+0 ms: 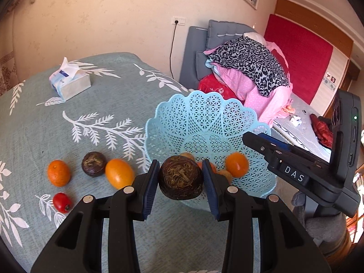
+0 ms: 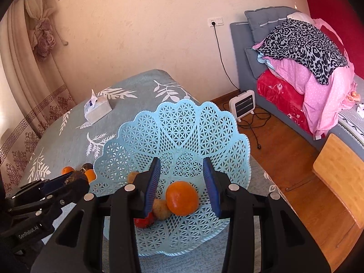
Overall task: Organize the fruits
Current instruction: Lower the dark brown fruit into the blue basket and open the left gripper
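**Dark fruit in left grip at basket rim**

While the left gripper [image 1: 180,177] clamps a dark wrinkled fruit [image 1: 180,177] between both pads, it hangs just before the near rim of the blue lattice basket [image 1: 204,122]. Right gripper [image 2: 181,183]: jaws apart over the basket, nothing pressed; an orange [image 2: 182,198] lies in the basket between them. On the tablecloth [image 1: 102,104] left of the basket: two oranges, a second dark fruit [image 1: 94,163], a small tomato [image 1: 62,202]. Tissue pack [image 1: 69,82] farther back.
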{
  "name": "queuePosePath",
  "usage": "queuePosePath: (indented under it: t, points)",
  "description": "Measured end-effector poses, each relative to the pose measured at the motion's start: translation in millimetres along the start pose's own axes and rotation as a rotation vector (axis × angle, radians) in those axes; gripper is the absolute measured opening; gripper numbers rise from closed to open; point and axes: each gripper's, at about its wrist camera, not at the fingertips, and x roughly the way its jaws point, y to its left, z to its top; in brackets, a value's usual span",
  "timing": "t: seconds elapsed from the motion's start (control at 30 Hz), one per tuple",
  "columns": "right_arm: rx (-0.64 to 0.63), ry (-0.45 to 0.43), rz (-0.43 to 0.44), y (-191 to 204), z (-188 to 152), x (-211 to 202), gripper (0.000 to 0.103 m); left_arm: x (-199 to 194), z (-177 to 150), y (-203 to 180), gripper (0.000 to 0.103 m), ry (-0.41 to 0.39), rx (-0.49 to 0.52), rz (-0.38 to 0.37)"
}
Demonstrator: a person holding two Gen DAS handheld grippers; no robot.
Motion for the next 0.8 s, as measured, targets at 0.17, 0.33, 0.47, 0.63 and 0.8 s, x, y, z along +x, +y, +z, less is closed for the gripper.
queuePosePath:
  t: [0.17, 0.33, 0.47, 0.63, 0.8]
  points:
    - [0.013, 0.006, 0.000, -5.5, -1.0, 1.7, 0.040, 15.6, 1.2, -12.9, 0.052, 0.023, 0.005, -0.075]
    - [0.017, 0.015, 0.004, -5.2, -2.1, 5.0, 0.040, 15.2, 0.6, -8.7, 0.057, 0.007, -0.016, -0.070]
    - [0.006, 0.014, 0.014, 0.0, -2.9, 5.5, 0.040, 9.6, 0.7, 2.4, 0.057, -0.005, -0.040, -0.049]
    - [-0.025, 0.026, 0.033, 12.3, -6.2, 7.6, 0.040, -3.9, -1.4, 19.3, 0.063, -0.035, -0.061, 0.005]
    - [-0.057, 0.031, 0.061, 28.5, -8.6, 7.3, 0.040, -16.7, -5.4, 41.1, 0.064, -0.052, -0.093, 0.062]
